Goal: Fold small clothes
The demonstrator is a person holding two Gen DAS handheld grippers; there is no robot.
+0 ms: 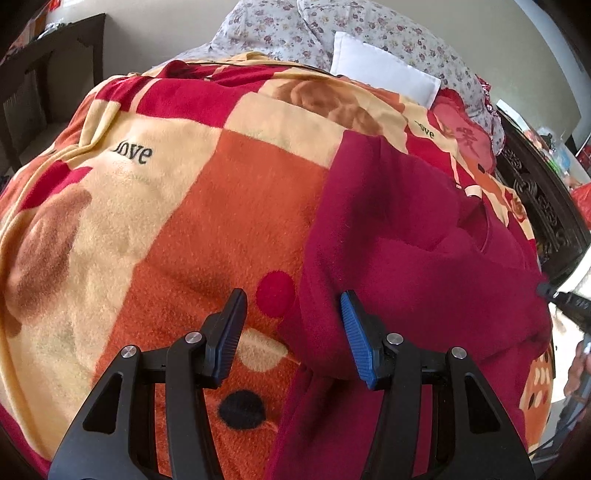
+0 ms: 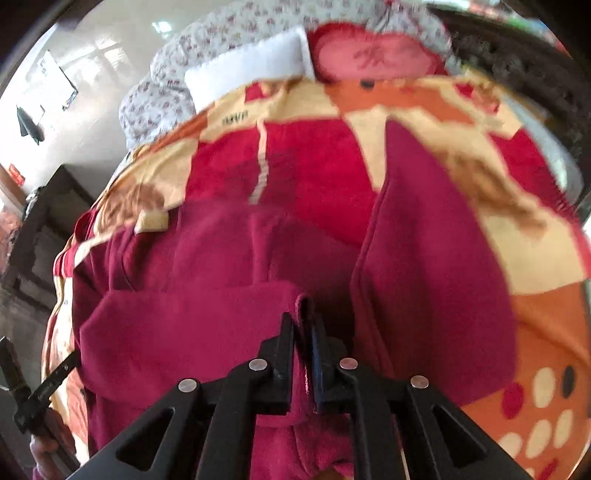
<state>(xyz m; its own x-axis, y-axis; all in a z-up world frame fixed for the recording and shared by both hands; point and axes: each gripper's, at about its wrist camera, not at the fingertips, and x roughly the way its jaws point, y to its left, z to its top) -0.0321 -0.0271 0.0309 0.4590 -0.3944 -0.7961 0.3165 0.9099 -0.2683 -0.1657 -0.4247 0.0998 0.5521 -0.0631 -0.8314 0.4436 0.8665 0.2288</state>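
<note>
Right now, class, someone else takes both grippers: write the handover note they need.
Left gripper: open, holding nothing, hovering over the left edge of the maroon garment.
Right gripper: shut on a fold of that garment's fabric.
The garment lies rumpled on the patterned blanket on the bed; a white pillow sits beyond.
Done: one edge pinched.
Left: no neat fold shows yet; probably grip the left edge, then fold.

Both wrist views looked forward along their fingers, close above the bed's patterned blanket (image 1: 221,206), facing the floral pillows (image 1: 295,29). Both shared the maroon garment (image 2: 207,302) and white pillow (image 2: 251,62).
</note>
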